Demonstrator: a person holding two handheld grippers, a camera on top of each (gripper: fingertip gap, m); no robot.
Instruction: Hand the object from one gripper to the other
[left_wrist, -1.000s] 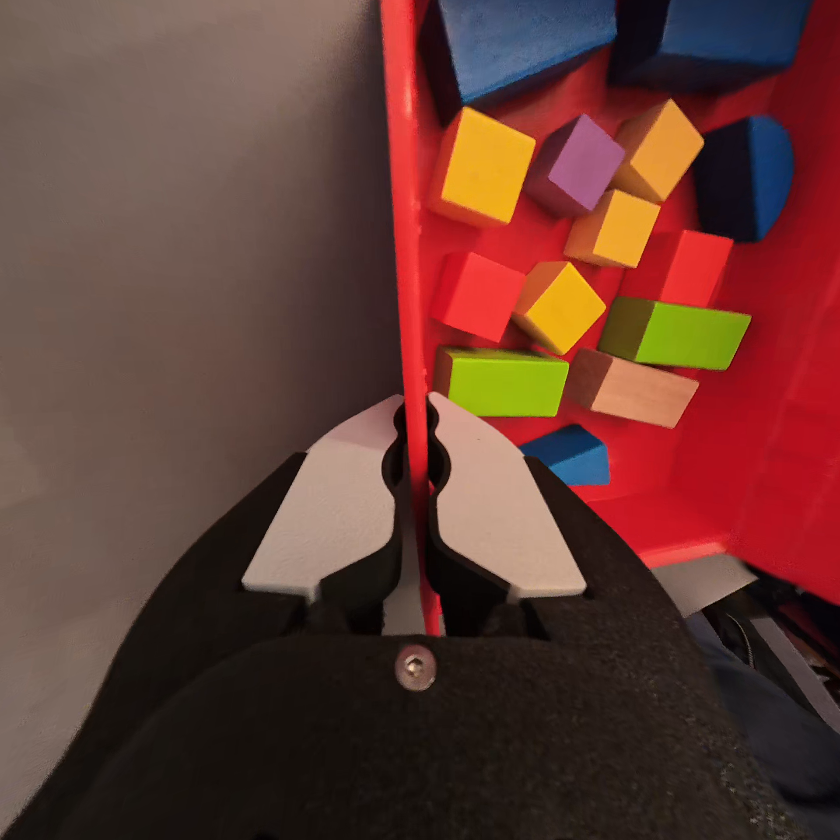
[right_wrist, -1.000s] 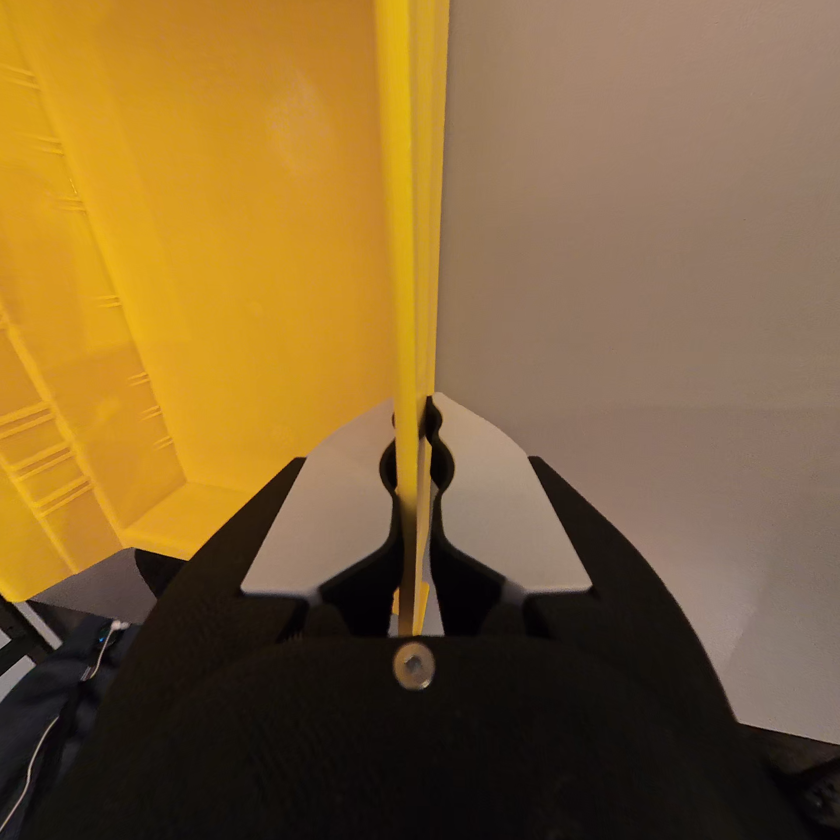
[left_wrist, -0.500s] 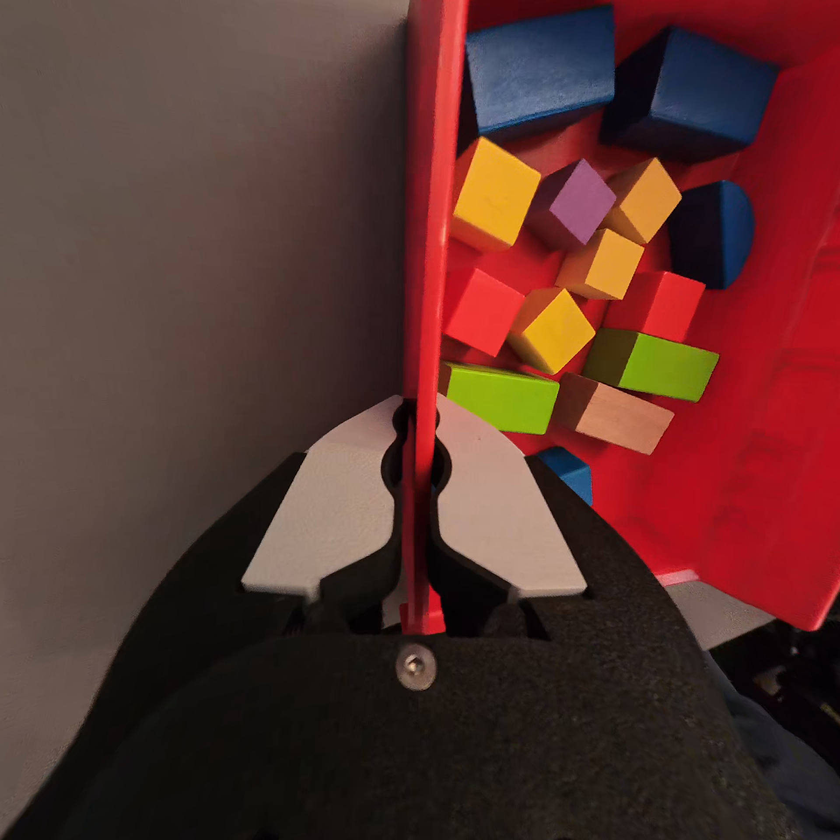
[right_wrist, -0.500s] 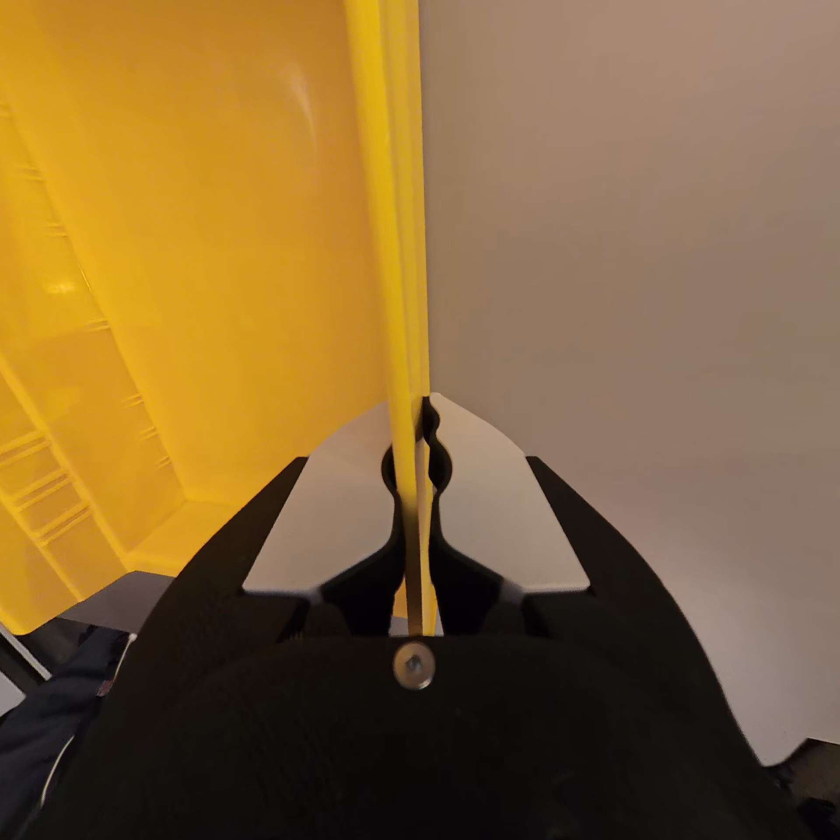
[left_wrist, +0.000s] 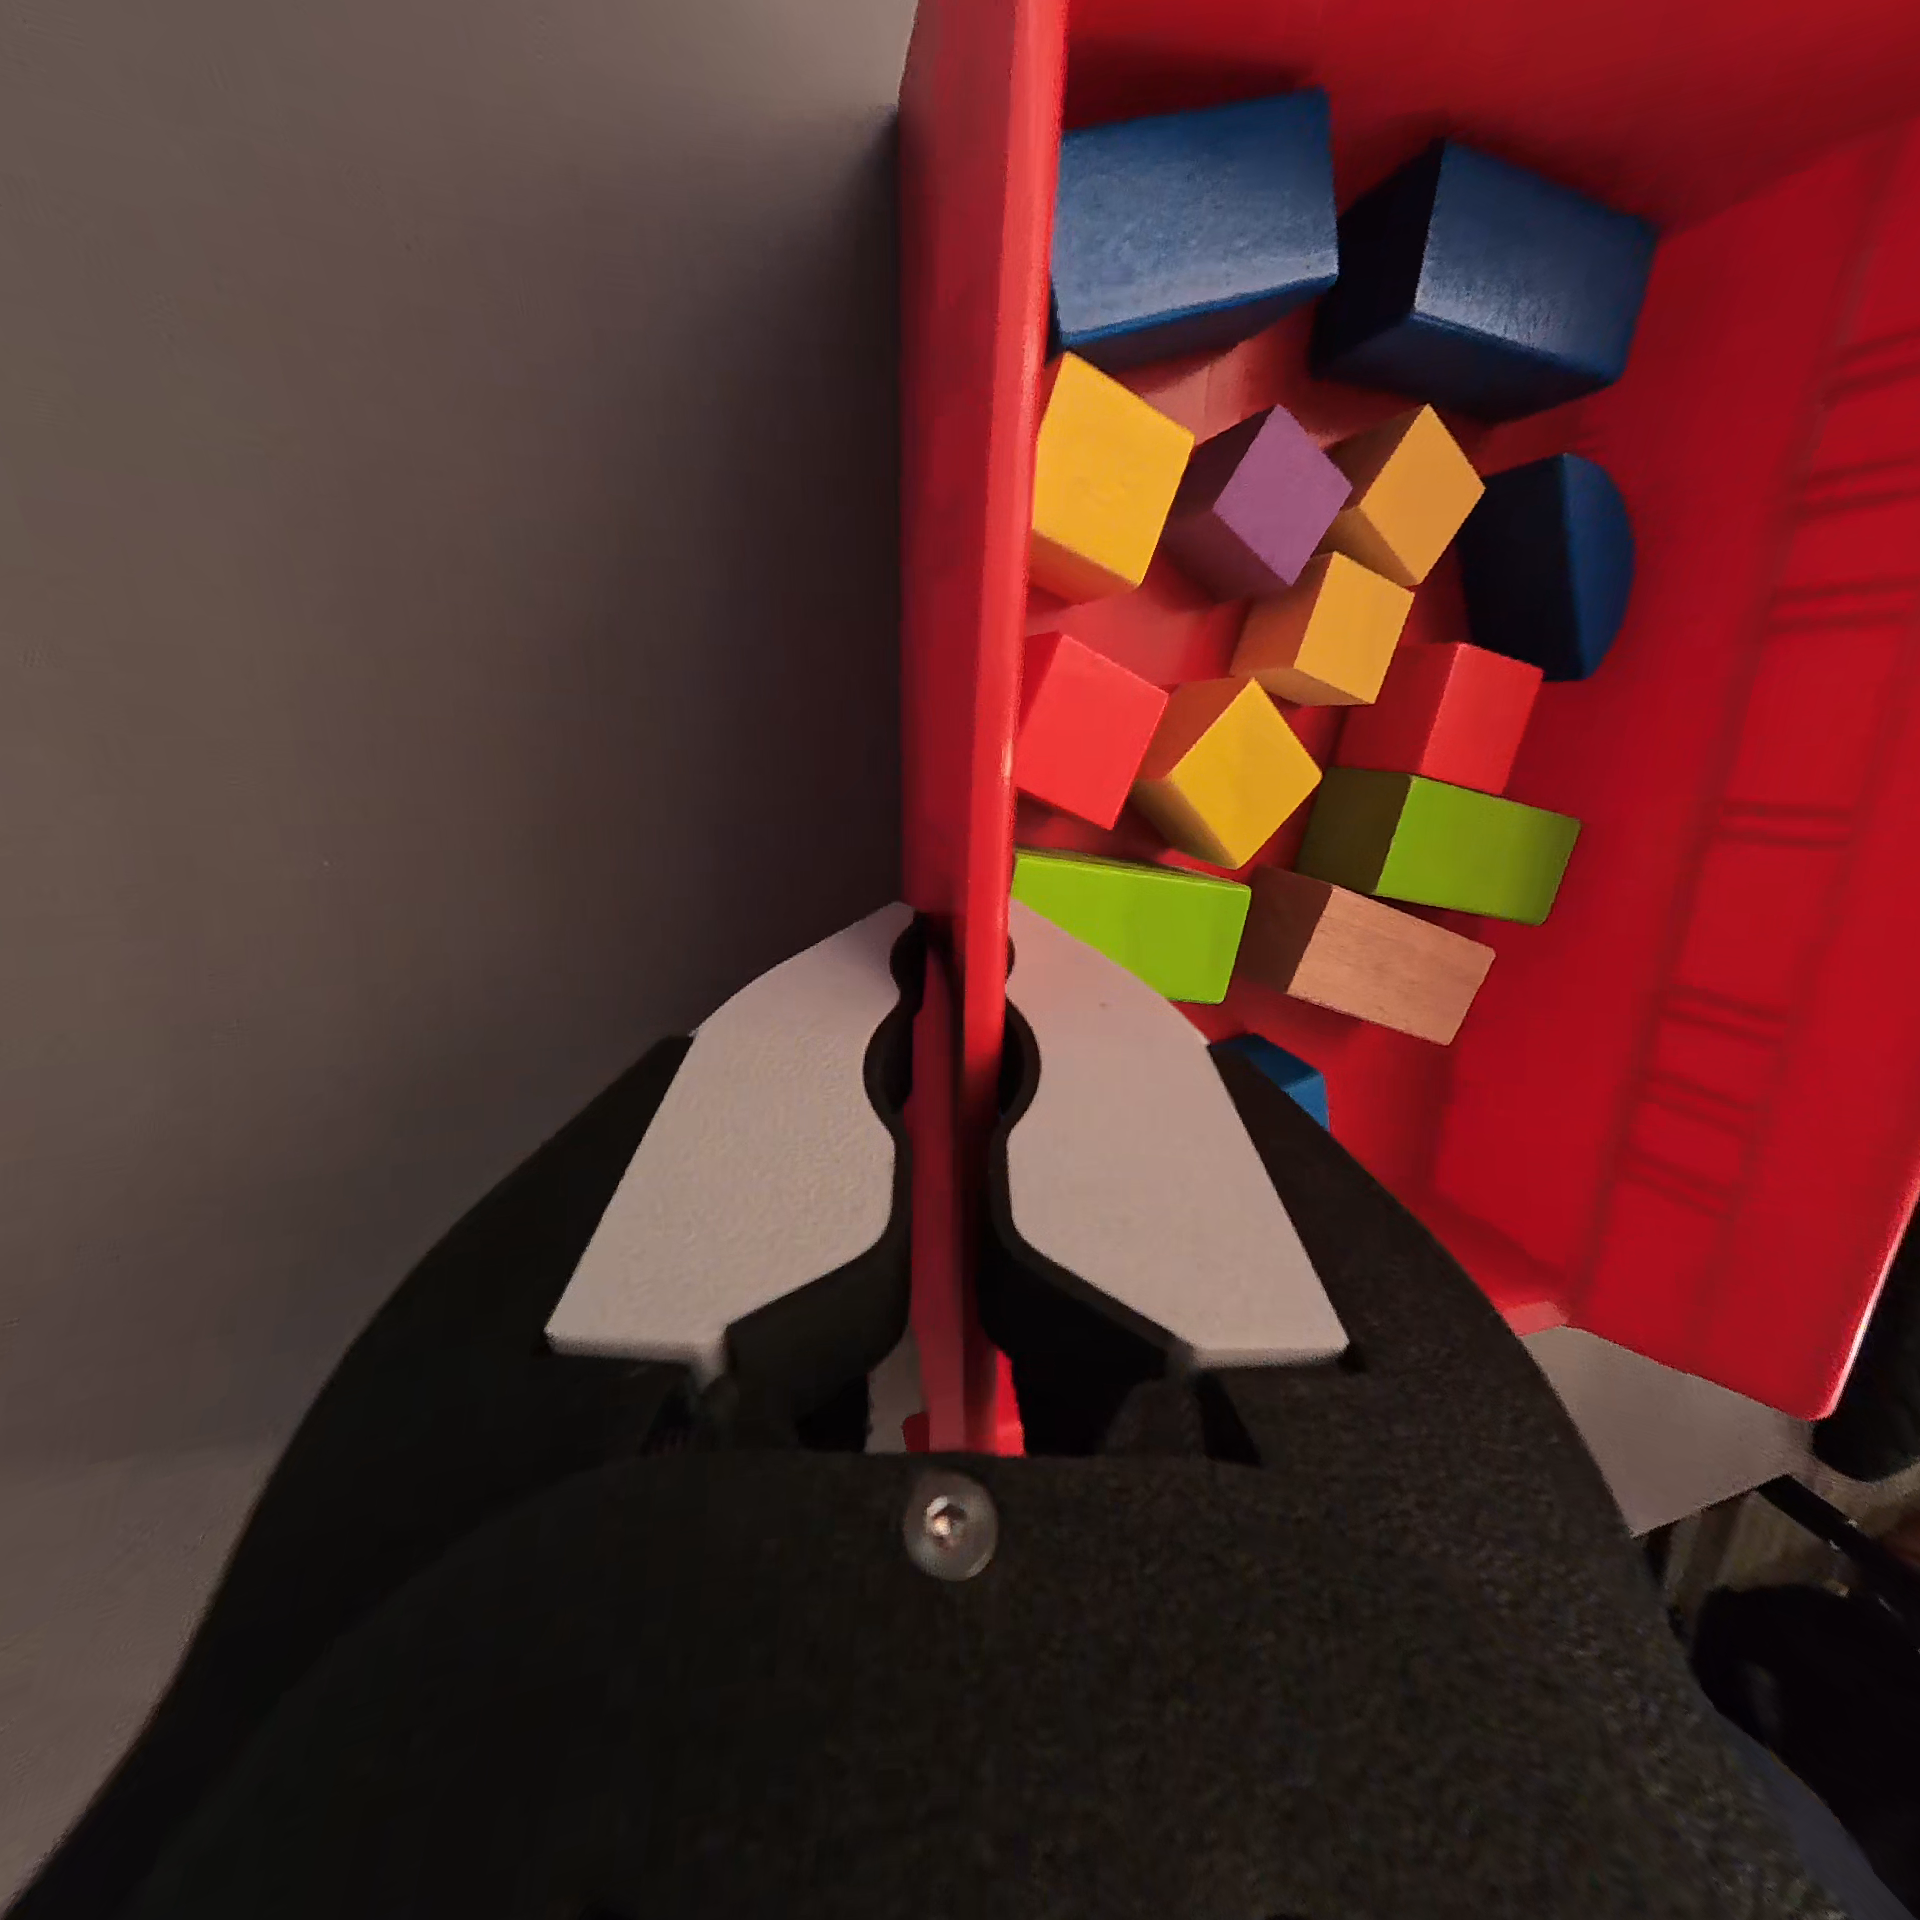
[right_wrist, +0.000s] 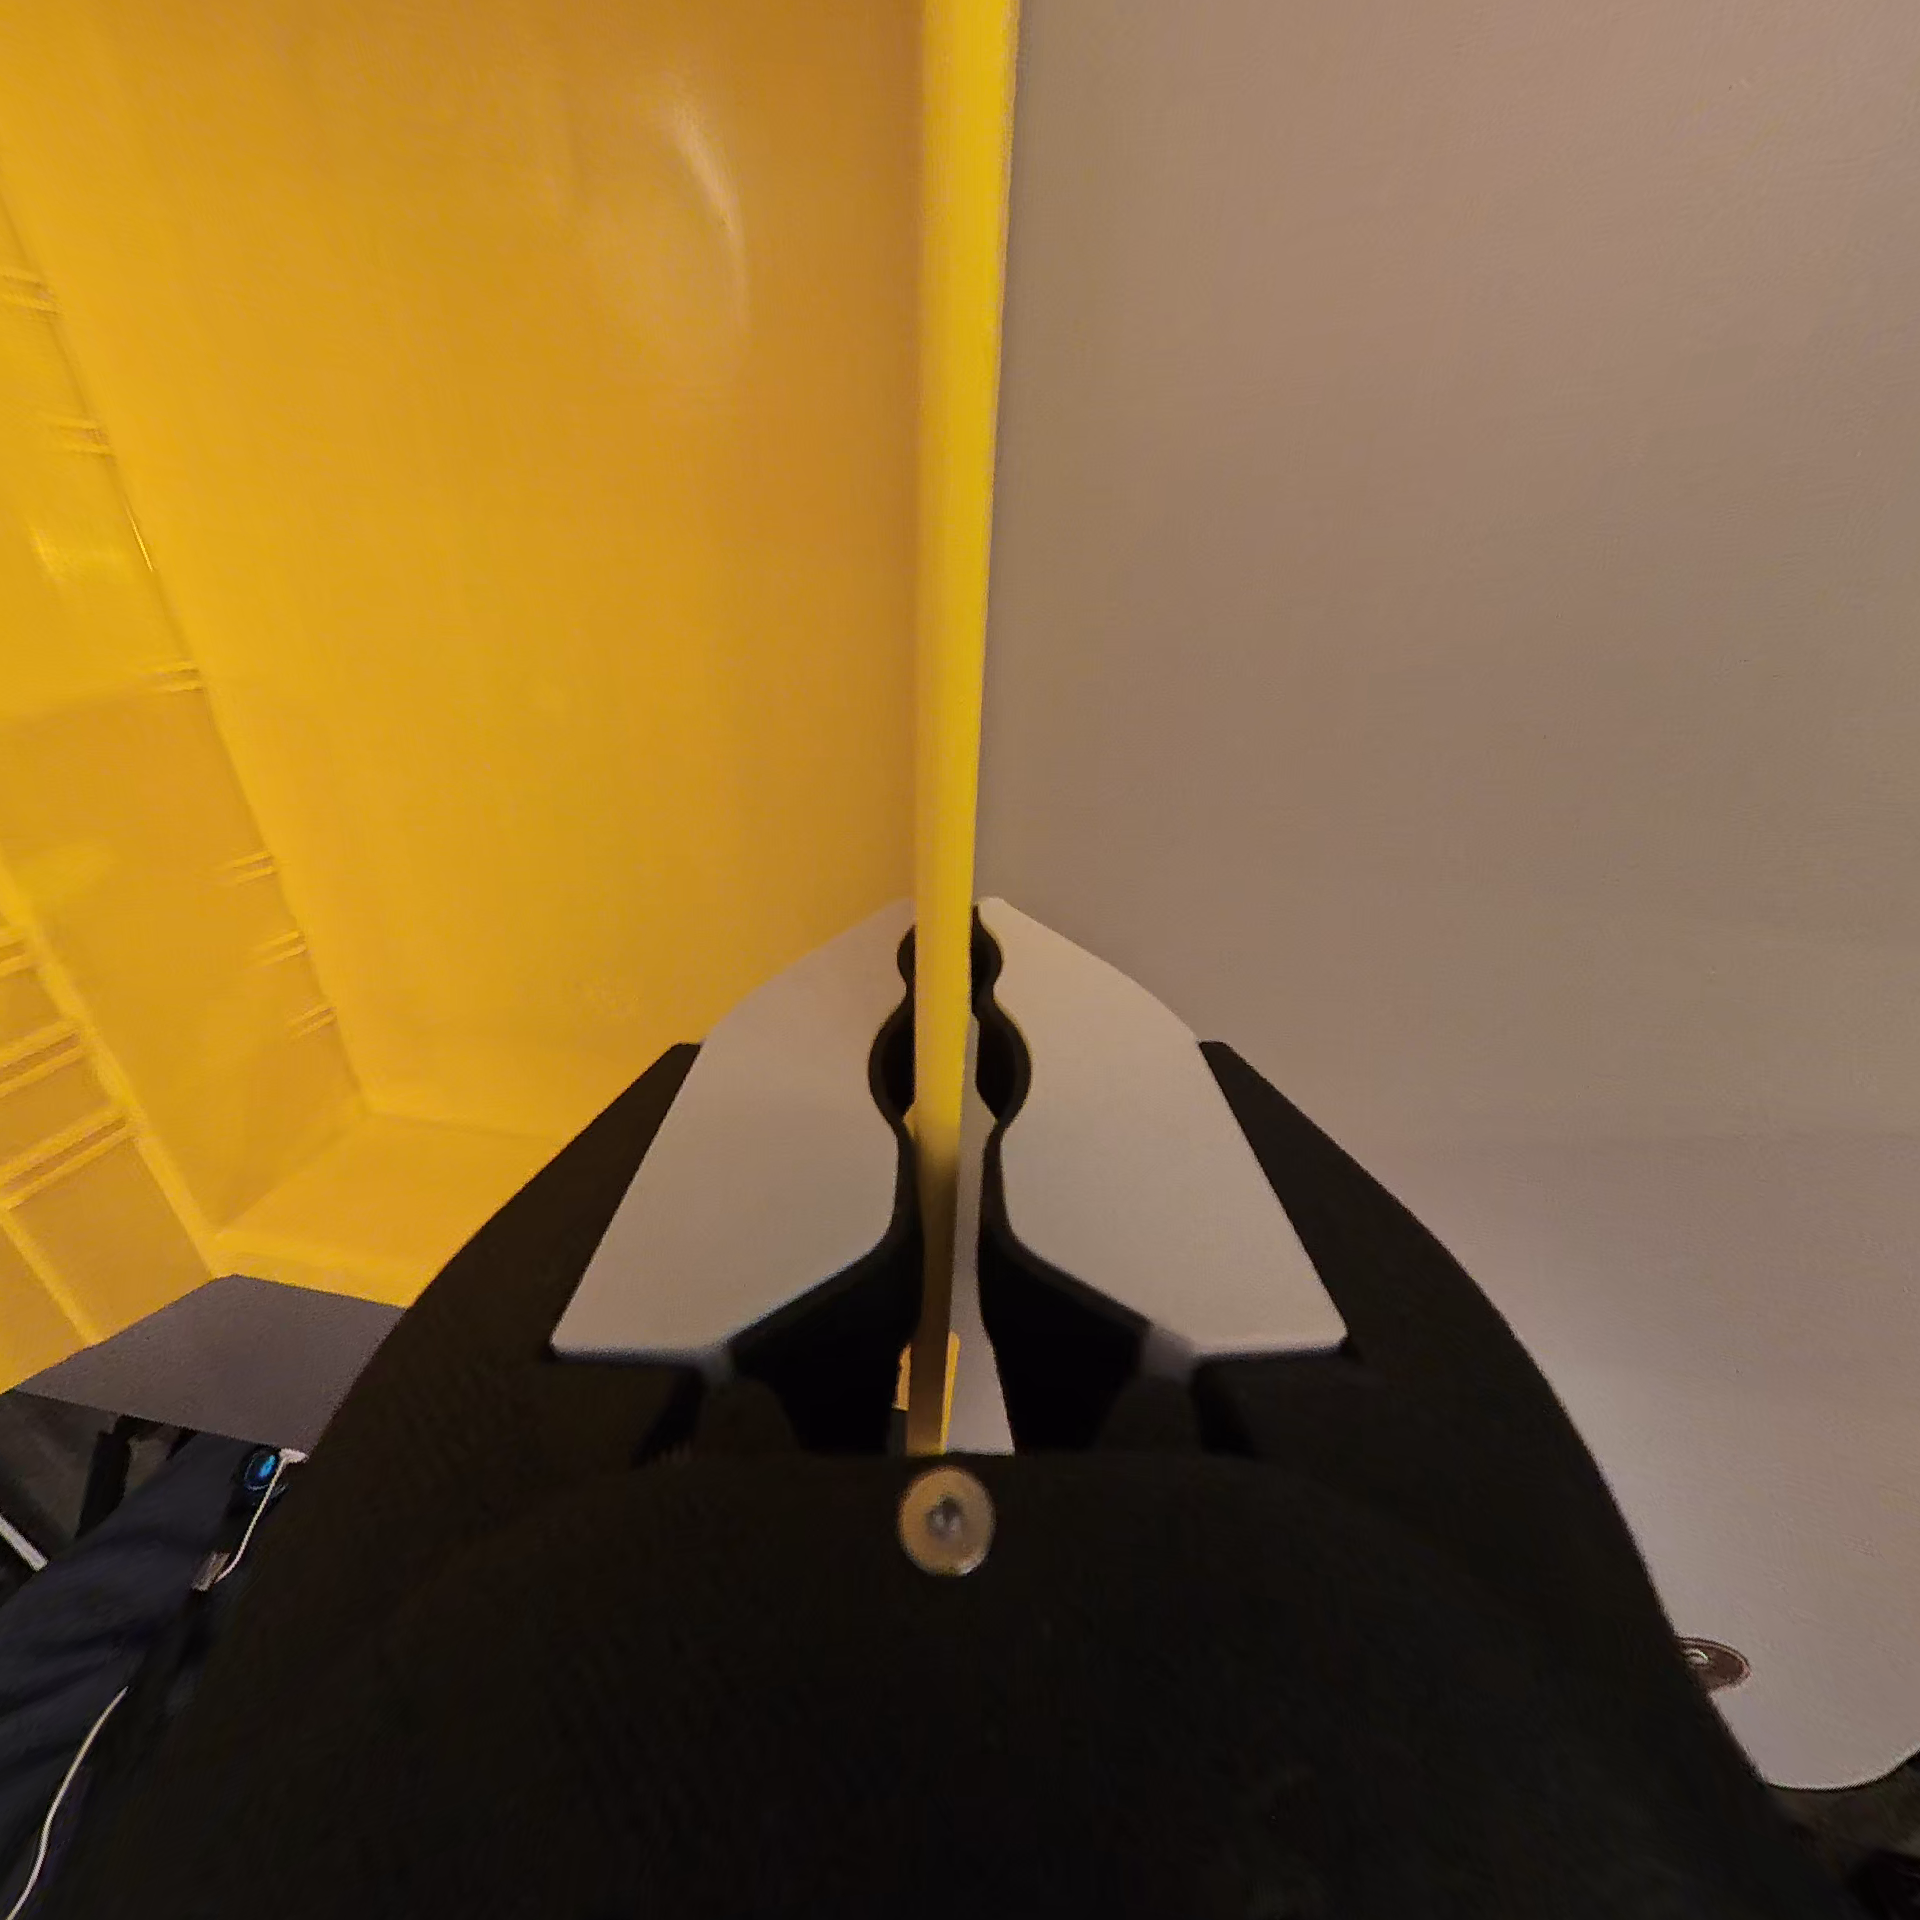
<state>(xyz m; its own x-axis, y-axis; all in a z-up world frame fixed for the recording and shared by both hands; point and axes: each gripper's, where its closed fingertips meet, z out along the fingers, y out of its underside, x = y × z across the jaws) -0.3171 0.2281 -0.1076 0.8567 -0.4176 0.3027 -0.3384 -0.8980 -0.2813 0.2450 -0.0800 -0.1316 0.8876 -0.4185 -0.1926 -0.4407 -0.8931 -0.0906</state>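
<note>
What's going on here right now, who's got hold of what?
Each gripper is clamped on the wall of a bin. The left gripper is shut on the rim of a red bin that holds a heap of coloured wooden blocks. The right gripper is shut on the rim of a yellow bin, which looks empty in the part that shows. No block is held by either gripper, so no handover is under way yet.

Red bin (left_wrist: 1714, 935) sits more tilted than a second ago; its gripped wall (left_wrist: 971, 520) shows broader. Blocks (left_wrist: 1226, 769) ride lower in the left wrist view. Yellow bin (right_wrist: 468, 520): rim (right_wrist: 961, 520) shifts slightly; table corner (right_wrist: 229, 1361) now shows under it.
</note>
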